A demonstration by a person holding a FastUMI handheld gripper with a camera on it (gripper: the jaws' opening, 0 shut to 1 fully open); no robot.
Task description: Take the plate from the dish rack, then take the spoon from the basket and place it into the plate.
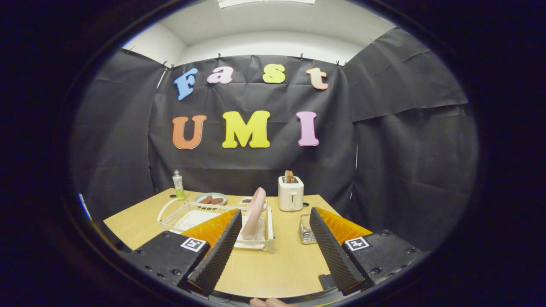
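Gripper [273, 213] spread wide, holding nothing, above light wooden desk [264, 266]. Pink round plate [254, 211] standing on edge in white wire dish rack [200, 215], just ahead between fingers. Small clear basket [305, 229] beside right finger; white toaster [290, 193] beyond.

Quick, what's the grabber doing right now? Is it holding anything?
Gripper: open and holding nothing; its fingers are spread wide over the table, with the pink plate standing in the dish rack just ahead of them.
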